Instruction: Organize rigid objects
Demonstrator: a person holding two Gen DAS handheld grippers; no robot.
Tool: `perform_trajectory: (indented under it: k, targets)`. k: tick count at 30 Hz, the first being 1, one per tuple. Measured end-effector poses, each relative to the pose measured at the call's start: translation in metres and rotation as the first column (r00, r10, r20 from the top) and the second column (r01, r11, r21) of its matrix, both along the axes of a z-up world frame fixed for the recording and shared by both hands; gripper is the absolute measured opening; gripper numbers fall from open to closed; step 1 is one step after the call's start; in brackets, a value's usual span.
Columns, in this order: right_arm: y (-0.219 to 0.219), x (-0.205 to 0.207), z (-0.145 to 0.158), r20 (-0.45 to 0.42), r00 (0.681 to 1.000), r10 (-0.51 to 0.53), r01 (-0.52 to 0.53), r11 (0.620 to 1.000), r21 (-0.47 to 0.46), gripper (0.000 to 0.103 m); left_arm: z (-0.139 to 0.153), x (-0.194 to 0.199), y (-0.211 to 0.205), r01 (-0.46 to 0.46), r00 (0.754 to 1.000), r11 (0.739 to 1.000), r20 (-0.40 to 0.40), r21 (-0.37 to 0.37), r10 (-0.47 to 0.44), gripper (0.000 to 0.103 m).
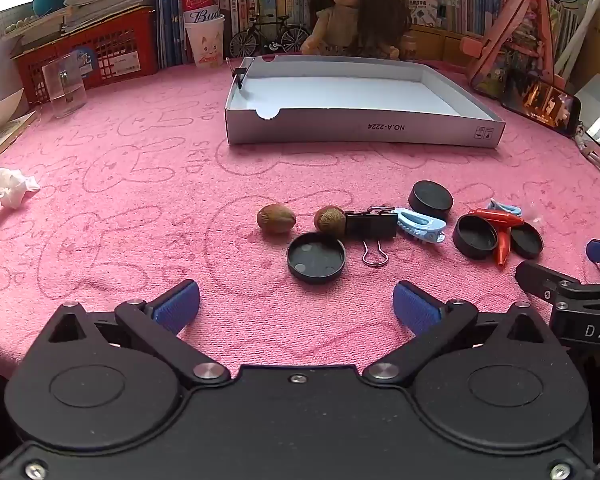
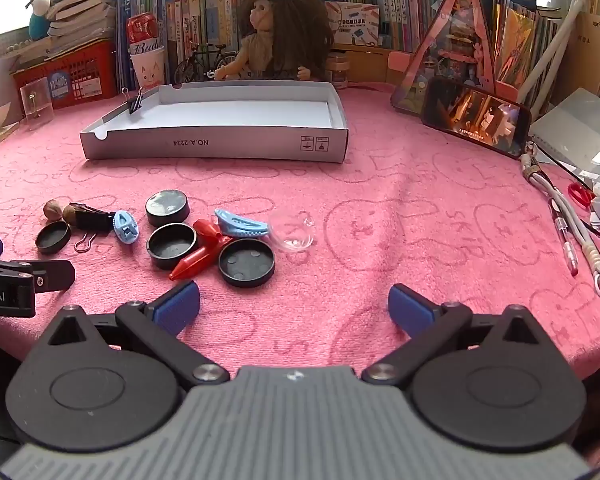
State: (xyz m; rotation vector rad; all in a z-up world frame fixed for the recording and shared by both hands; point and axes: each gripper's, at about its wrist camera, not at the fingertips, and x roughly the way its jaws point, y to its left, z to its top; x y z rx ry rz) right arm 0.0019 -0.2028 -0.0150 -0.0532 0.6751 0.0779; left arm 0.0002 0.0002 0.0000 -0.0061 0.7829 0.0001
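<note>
Both my grippers wait wide apart and empty, in front of the small things I must put in order.

My left gripper [image 1: 296, 304] and my right gripper [image 2: 294, 306] hold nothing; their jaws stand fully apart above the pink cloth [image 2: 400, 220]. The white box [image 1: 364, 128] is behind, almost empty, only a small clip on its left wall. The things lie in a loose row near me: two nuts [image 1: 276, 218], a black binder clip [image 1: 371, 225], black caps [image 1: 316, 257], blue hair clips [image 2: 241, 227], a red piece [image 2: 198, 258]. I think it is best to begin with the open cap nearest my left gripper, coming down around its rim, because the red piece lies touching two caps.
</note>
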Motion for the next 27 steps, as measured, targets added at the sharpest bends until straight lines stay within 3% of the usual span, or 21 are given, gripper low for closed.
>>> perform_trajectory:
  k: [27]
  targets:
    - [0.0004, 0.0004, 0.0010, -0.001, 1.000, 0.000, 0.000, 1.000, 0.000, 0.103, -0.0006, -0.0004, 0.0037, -0.004, 1.000, 1.000, 0.002, 0.007, 0.004, 0.103]
